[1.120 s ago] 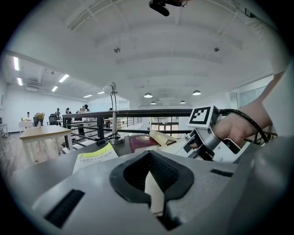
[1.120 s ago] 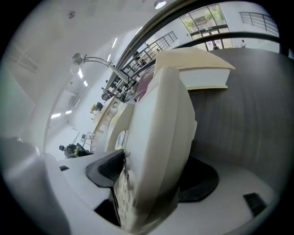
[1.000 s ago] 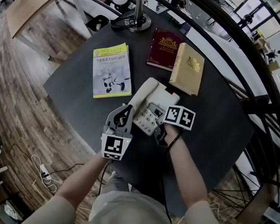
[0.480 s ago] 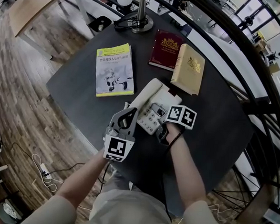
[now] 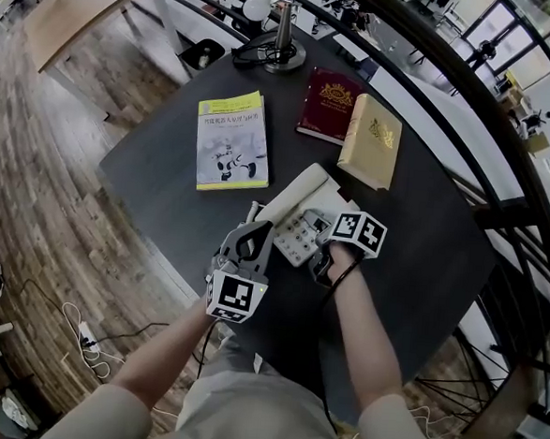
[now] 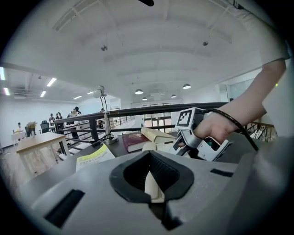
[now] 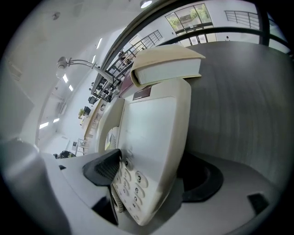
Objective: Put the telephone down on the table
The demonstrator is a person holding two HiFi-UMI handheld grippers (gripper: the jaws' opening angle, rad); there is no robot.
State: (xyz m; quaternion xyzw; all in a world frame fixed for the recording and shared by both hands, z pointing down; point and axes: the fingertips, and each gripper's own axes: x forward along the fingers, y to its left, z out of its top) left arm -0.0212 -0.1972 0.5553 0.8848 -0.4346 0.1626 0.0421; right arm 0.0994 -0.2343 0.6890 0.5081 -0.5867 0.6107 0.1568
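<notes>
Item: telephone (image 5: pixel 293 204), cream, corded, keypad facing up. Location: on the dark round table (image 5: pixel 157 159), near its front edge, far end just beside a cream book (image 5: pixel 371 141)

Left gripper (image 5: pixel 252 229): at the telephone's left edge. Jaws drawn nearly together, and a thin cream strip of the telephone is pinched in the narrow slot between the pads

Right gripper (image 5: pixel 312 247): over the keypad end, pointing steeply down. Jaws have just been opening and now stand wide. The telephone is between them, the left pad against the keys, the right pad clear of the casing's side

Also on the table: a yellow-green book (image 5: pixel 232 141) left of the telephone, a maroon book (image 5: pixel 327 103) touching the cream one, and a lamp base (image 5: pixel 277 50) with coiled cable at the far edge
</notes>
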